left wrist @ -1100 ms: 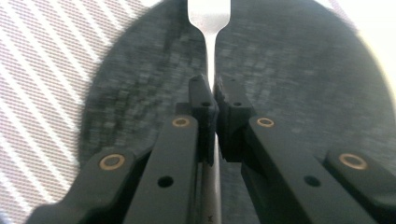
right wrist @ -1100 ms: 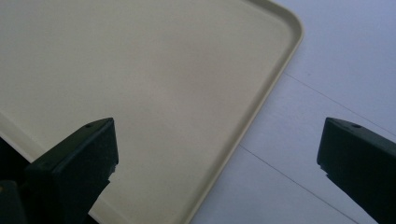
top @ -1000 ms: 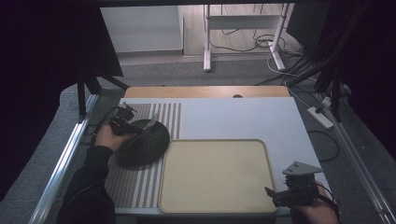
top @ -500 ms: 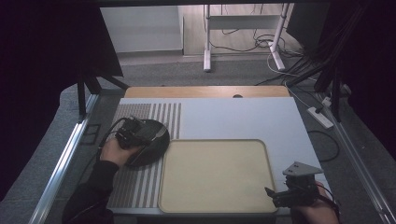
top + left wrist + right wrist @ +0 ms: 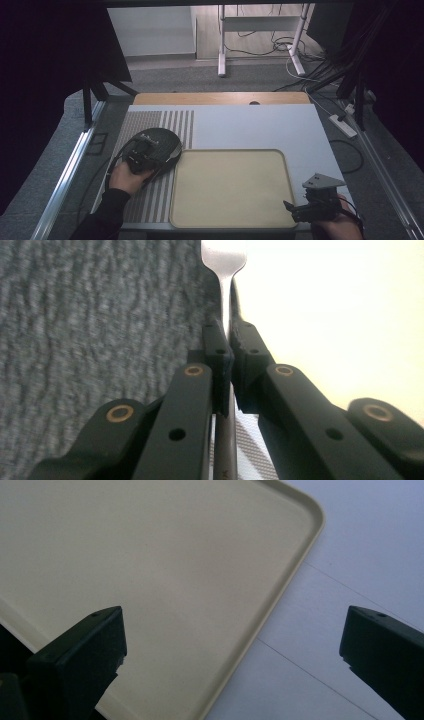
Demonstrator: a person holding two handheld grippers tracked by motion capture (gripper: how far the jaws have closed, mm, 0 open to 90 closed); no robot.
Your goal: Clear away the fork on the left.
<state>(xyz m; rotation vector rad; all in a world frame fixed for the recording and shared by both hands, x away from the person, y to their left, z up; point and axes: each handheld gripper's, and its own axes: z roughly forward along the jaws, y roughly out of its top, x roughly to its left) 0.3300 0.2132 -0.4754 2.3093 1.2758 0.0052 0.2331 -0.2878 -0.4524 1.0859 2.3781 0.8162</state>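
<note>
Grey-white table (image 5: 260, 125) w/ beige tray (image 5: 230, 187) in high view, left gripper (image 5: 145, 152) over dark plate (image 5: 162, 140); left gripper view adds fork (image 5: 225, 270) pinched btwn jaws; right gripper (image 5: 232, 645) spread wide over tray corner.

The tray (image 5: 232, 187) is a plain pale cream-beige, with no pattern. Around it the tabletop (image 5: 250, 125) is a flat light grey-white; to the left of the tray it bears a block of thin dark and light stripes, which widen toward the tray's upper left corner. Beyond the tray, the tabletop's far edge is a tan wood colour. Left of the tray lies a dark charcoal round plate (image 5: 157, 145). The fork (image 5: 224, 270) is shiny silver metal. The left hand-held gripper (image 5: 227, 347) is black with brass-coloured rivets. The right hand-held gripper (image 5: 300, 212), at the tray's lower right corner, is black, topped by a grey plate.
</note>
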